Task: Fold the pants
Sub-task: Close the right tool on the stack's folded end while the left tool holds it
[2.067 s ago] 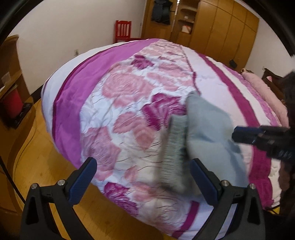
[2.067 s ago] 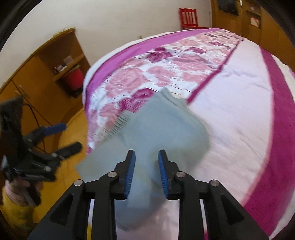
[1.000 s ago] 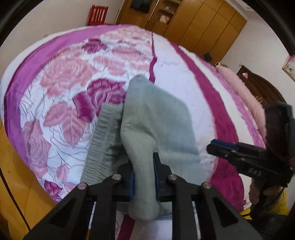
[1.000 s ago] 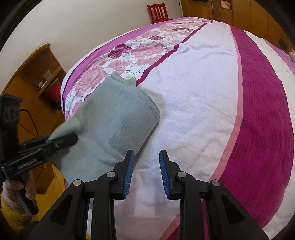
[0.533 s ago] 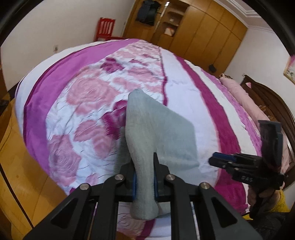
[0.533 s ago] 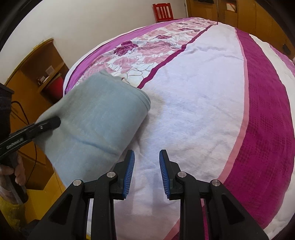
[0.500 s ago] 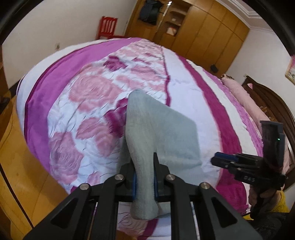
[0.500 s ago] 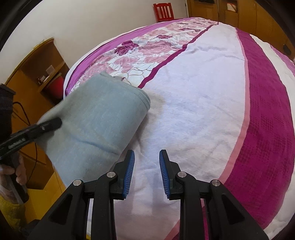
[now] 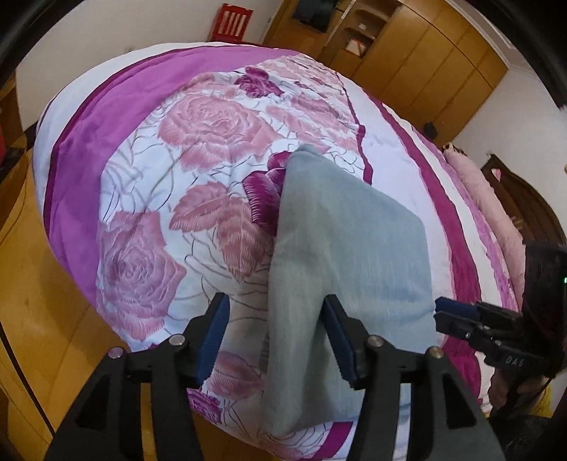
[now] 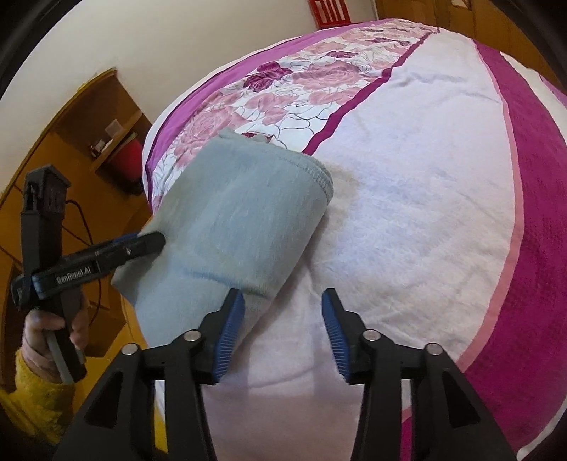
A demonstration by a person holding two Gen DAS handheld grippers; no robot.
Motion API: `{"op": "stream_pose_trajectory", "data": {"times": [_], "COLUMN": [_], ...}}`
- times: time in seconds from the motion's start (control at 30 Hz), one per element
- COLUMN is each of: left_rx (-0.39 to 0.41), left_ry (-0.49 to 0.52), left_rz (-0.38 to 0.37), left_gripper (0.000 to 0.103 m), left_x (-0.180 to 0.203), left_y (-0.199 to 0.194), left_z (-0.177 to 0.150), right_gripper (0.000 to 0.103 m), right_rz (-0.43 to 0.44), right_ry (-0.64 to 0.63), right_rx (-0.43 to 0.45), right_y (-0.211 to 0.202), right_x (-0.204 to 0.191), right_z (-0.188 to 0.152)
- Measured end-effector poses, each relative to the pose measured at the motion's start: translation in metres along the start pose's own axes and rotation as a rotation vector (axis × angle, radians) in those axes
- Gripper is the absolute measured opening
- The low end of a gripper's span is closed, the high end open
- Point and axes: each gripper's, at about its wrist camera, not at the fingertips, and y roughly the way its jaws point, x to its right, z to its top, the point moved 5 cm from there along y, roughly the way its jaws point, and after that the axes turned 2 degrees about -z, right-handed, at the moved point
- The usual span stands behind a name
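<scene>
The grey-blue pants (image 9: pixel 340 255) lie folded into a compact stack near the bed's front corner; they also show in the right wrist view (image 10: pixel 241 223). My left gripper (image 9: pixel 280 340) is open, its jaws wide apart around the near end of the stack, not pinching it. In the right wrist view the left gripper (image 10: pixel 141 244) sits at the stack's left edge. My right gripper (image 10: pixel 283 333) is open and empty over the white blanket, just right of the stack. It shows at the right in the left wrist view (image 9: pixel 457 315).
The bed (image 9: pixel 149 166) has a pink rose quilt and a white and magenta blanket (image 10: pixel 443 198). Wooden floor (image 9: pixel 32 319) lies below the bed's edge. A red chair (image 9: pixel 230 23) and wooden wardrobes (image 9: pixel 407 49) stand at the back. A wooden shelf unit (image 10: pixel 92 131) stands left.
My left gripper has opened and let go of the pants, which now rest on the bed. My right gripper has opened wider.
</scene>
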Motion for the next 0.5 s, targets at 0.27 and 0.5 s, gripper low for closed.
{"op": "stream_pose_trajectory", "data": {"times": [0.27,0.5], "left_rx": [-0.051,-0.054], "left_ry": [-0.031,-0.074], "left_rz": [-0.07,-0.091], "left_gripper": [0.065,0.067], "left_x": [-0.001,-0.007], "left_y": [0.028,0.036], "left_z": [-0.002,-0.004], "right_gripper": [0.057,0.059], "right_rz": [0.105,0.177], "right_ry": [0.142,0.237], "right_rx": [-0.069,-0.099], "right_y": [0.033,0.051], "right_x": [0.011,0.015], "right_z": [0.006,0.007]}}
